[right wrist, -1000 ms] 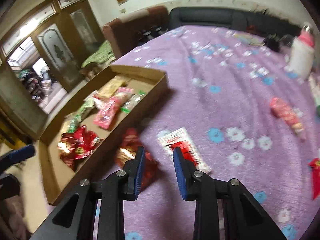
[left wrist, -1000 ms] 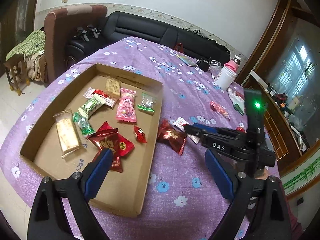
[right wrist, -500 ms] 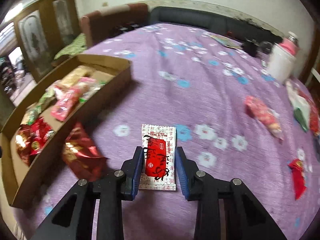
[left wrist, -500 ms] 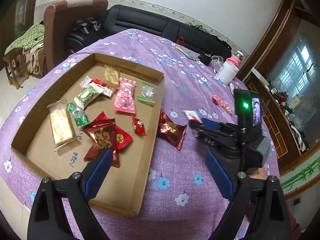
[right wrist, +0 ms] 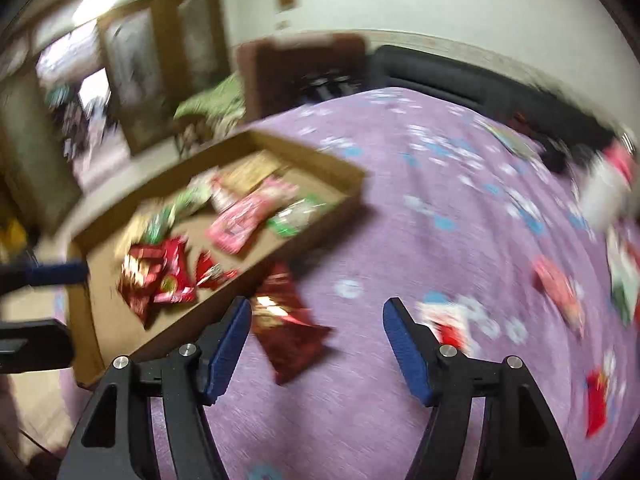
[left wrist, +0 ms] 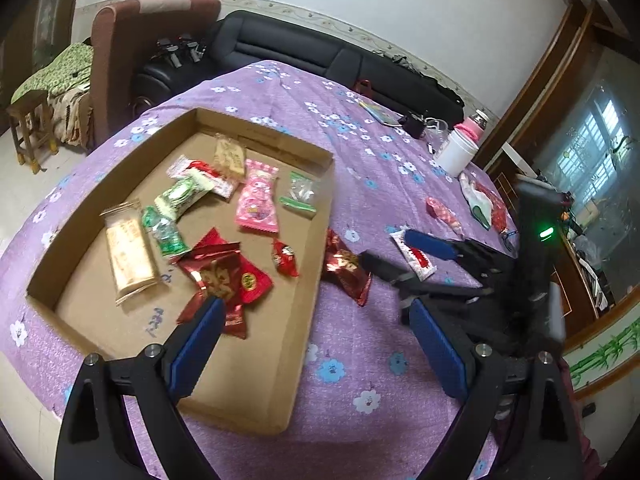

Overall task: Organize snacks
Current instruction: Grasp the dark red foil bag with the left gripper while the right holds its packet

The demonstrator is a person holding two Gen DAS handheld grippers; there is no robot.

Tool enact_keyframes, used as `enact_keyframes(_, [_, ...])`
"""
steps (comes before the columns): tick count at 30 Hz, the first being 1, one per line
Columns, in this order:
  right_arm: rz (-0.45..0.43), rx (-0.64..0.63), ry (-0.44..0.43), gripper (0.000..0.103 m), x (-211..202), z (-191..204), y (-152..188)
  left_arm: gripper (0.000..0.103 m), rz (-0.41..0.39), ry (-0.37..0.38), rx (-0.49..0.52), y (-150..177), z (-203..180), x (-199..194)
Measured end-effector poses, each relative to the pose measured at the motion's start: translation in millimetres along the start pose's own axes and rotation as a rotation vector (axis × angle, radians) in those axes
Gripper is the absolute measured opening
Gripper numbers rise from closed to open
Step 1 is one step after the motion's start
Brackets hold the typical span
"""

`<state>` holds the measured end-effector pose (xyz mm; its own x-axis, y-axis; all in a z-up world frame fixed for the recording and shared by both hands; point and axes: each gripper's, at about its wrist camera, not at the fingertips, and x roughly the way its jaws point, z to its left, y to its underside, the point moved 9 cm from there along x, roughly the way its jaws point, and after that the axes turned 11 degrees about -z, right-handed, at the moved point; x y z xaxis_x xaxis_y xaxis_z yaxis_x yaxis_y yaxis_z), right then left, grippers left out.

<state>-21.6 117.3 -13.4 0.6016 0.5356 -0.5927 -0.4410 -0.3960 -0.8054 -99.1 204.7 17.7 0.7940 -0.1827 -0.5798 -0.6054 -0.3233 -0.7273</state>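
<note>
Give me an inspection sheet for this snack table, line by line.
Surface: purple floral tablecloth.
Job's things: cardboard tray holding mixed snack packets; dark red foil packet on the cloth beside the tray; white-and-red packet further right.
Clutter: white jar with pink lid.
Grippers: left gripper open, empty; right gripper open, empty, view blurred.
Cables: dark cords near the jar.
Surroundings: black sofa, brown armchair.

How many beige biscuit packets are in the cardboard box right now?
2. The long beige packet lies along the left wall of the cardboard box. The smaller beige packet is near the far wall. The piled red packets could hide another.
</note>
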Motion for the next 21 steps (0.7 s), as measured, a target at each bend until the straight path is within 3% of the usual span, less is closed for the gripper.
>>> enact_keyframes(1, [0.024,-0.042,0.013,0.072,9.4,8.0,3.9,0.093,-0.002,-0.005,-0.003,-0.1,3.0,-3.0])
enact_keyframes(3, [0.053,-0.064,0.006,0.054,23.6,19.1,11.2,0.093,-0.01,-0.012,-0.005,-1.0,7.6,-8.6])
enact_keyframes(4, [0.069,-0.048,0.002,0.039,28.0,19.6,14.3,0.093,-0.014,-0.015,-0.007,-1.5,9.6,-10.4])
enact_keyframes(9, [0.084,0.146,0.038,0.034,14.4,-9.8,21.8,0.093,-0.021,-0.014,-0.029,-0.7,17.5,-14.8])
enact_keyframes(13, [0.129,0.188,0.082,0.036,-9.7,-37.6,46.0,0.093,-0.004,0.006,-0.015,4.3,8.4,-9.5])
enact_keyframes(15, [0.113,0.228,0.051,0.041,-27.0,-47.0,51.4,0.093,0.008,0.023,-0.001,7.3,-0.1,-5.0])
enact_keyframes(17, [0.068,0.281,0.027,0.059,-42.1,-61.0,45.7,0.093,0.016,0.039,0.02,9.7,-10.3,-1.1])
enact_keyframes(19, [0.007,0.319,0.096,0.074,-55.0,-88.7,36.6,0.093,0.027,0.054,0.041,12.8,-21.0,3.1])
enact_keyframes(21, [-0.008,0.325,0.177,0.076,-55.2,-110.9,31.6,0.093,0.037,0.064,0.057,16.3,-30.0,6.5])
